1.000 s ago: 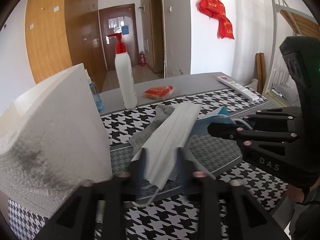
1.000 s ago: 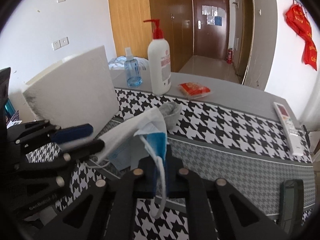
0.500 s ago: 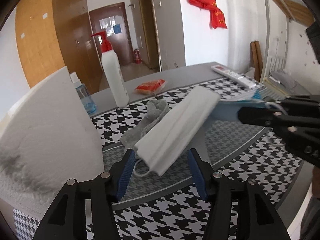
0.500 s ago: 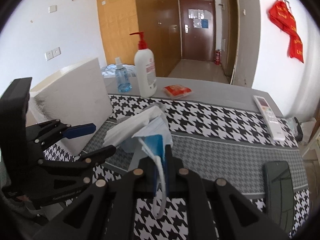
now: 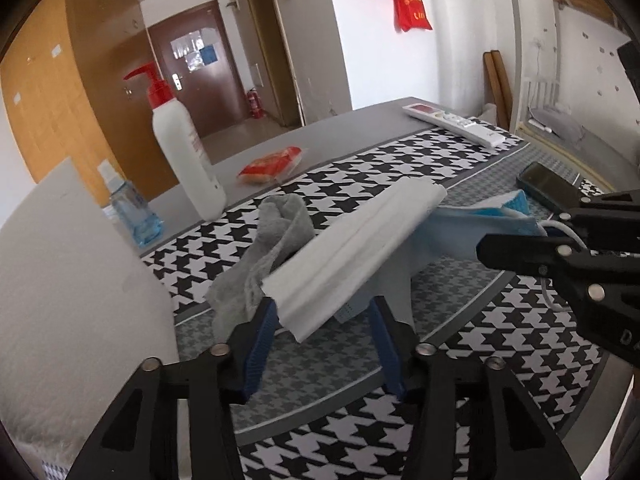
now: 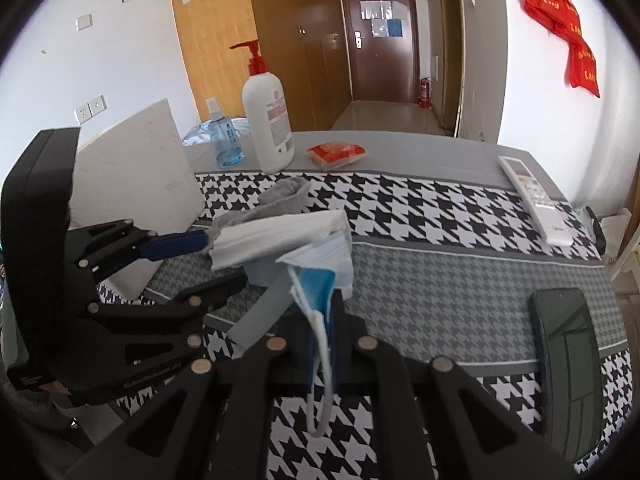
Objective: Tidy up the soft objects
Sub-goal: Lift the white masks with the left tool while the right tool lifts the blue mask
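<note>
A folded face mask (image 5: 360, 248), white outside and blue inside, is stretched in the air between both grippers above the houndstooth table runner (image 5: 400, 184). My right gripper (image 6: 322, 320) is shut on the mask's blue end, and an ear loop hangs out below the pads. My left gripper (image 5: 324, 312) has the white end between its blue pads. Its jaws are closing, and the mask (image 6: 280, 236) shows no squeeze. In the right wrist view, the left gripper (image 6: 224, 260) reaches in from the left. A crumpled grey cloth (image 5: 276, 236) lies on the runner just behind the mask.
A large white foam block (image 5: 60, 280) stands close on the left. Behind the cloth are a white pump bottle (image 5: 184, 160), a small blue spray bottle (image 5: 132, 212) and a red packet (image 5: 272, 164). A remote (image 5: 452, 124) and a dark phone (image 6: 568, 360) lie to the right.
The left jaws let go of the mask's white end, spread wide, and have narrowed around it again. The mask went from hanging down to lying stretched between the grippers. The right grip held.
</note>
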Available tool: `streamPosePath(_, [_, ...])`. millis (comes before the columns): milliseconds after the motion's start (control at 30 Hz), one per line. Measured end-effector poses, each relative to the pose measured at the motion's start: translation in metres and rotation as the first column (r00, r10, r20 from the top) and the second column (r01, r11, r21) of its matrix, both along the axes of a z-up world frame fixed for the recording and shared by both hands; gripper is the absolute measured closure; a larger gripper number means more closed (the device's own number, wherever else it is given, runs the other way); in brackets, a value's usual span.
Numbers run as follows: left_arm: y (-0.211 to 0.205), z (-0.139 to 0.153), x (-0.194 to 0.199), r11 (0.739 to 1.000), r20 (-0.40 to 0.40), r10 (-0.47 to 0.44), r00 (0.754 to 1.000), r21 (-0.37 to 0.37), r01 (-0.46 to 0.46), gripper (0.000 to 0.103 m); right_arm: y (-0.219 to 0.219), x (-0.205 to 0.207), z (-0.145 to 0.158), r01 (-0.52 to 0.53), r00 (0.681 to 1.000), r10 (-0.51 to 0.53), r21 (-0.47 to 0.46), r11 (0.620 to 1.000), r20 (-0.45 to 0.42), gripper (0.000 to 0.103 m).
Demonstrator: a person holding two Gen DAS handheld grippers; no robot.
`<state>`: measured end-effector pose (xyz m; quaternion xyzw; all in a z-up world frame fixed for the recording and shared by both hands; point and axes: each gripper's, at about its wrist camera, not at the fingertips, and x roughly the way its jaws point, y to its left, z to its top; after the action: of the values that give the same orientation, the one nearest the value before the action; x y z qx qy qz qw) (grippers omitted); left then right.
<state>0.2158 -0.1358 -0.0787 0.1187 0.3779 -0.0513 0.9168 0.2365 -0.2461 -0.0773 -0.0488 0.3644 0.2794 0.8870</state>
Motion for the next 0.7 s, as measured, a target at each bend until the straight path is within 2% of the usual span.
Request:
streamPosePath(267, [-0.008,-0.010,0.019,1.000,-0.038,-0.007,0.999,0.027,0.008,0.084,-0.005,0.002,-0.005,0.008,1.000,-0.008,0.007,1.000,-0.012,0.094])
streamPosePath(333, [-0.007,-0.010,0.022,1.000,-0.038,-0.001,0.999,0.014,0.002,0.094,-0.006,0.003,-0.006,0.013,1.000,-0.013,0.001,1.000,-0.017,0.094])
streamPosePath(433, [-0.005,-0.011,0.023,1.000,-0.046,-0.007,0.999,-0.010,0.006,0.100,-0.008,0.006,-0.008,0.016,1.000,-0.016,-0.006,1.000,-0.018,0.092])
streamPosePath(533, [-0.003,-0.009,0.022,0.999,-0.054,-0.022,0.998,-0.049,0.019,0.101,-0.011,0.008,-0.008,0.025,1.000,-0.026,-0.009,1.000,-0.009,0.066])
streamPosePath(567, [-0.002,-0.007,0.020,0.998,-0.046,-0.020,0.999,-0.057,0.017,0.101,-0.012,0.007,-0.007,0.031,1.000,-0.031,-0.009,0.999,0.004,0.051])
streamPosePath(600, [-0.001,-0.003,0.018,0.998,-0.034,-0.020,0.999,-0.063,0.018,0.101,-0.013,0.006,-0.005,0.035,0.999,-0.035,-0.006,0.999,0.018,0.041])
streamPosePath(700, [0.000,0.001,0.015,0.996,-0.024,-0.025,0.999,-0.082,0.023,0.101,-0.014,0.008,-0.001,0.035,0.999,-0.035,-0.006,0.999,0.036,0.039])
